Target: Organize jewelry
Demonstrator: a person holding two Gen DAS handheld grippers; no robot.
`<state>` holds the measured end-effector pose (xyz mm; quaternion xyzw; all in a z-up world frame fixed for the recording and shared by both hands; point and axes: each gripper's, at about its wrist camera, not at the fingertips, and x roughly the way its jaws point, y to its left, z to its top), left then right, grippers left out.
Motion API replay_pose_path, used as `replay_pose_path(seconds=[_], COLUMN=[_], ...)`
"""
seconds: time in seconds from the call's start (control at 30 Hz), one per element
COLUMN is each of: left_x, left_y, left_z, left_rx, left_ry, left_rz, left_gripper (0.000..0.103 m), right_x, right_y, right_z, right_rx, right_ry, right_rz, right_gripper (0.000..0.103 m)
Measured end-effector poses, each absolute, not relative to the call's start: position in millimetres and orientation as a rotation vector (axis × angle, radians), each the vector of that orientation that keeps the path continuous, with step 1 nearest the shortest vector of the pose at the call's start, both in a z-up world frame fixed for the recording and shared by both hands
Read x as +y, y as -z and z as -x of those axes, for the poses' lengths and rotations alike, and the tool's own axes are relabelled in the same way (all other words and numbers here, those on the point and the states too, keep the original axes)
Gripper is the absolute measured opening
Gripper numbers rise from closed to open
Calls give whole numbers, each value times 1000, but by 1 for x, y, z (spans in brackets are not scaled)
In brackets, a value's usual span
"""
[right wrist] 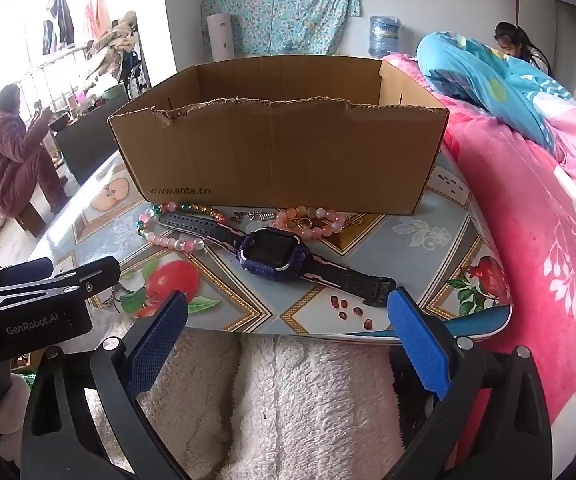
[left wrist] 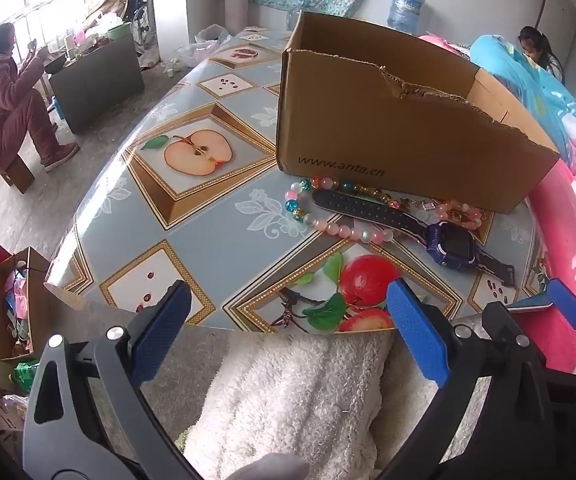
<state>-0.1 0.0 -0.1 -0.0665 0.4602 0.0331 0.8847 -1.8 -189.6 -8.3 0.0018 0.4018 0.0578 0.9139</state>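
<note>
Both claws wide open, nothing between the pads: left claw, right claw, both hanging over the near edge of the worktop, above white fleece. Watch lies flat on the worktop, strap stretched out, just in front of the box. 2 bead bracelets sit against the box front: multicolour one by the strap end, pink one behind the watch face. Box sits open-topped on the worktop.
</note>
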Motion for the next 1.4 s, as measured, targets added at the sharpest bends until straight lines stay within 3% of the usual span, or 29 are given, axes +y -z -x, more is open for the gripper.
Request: replay_pose_path(seconds=[1.4], left_x=[5], left_y=[8], left_z=[0], left_rx=[968], left_ry=[-80], left_rz=[135], left_gripper=[95], right_x=[-188], right_y=[5], right_z=[1], right_rx=[830], right_ry=[-104], right_rz=[4], right_gripper=[98])
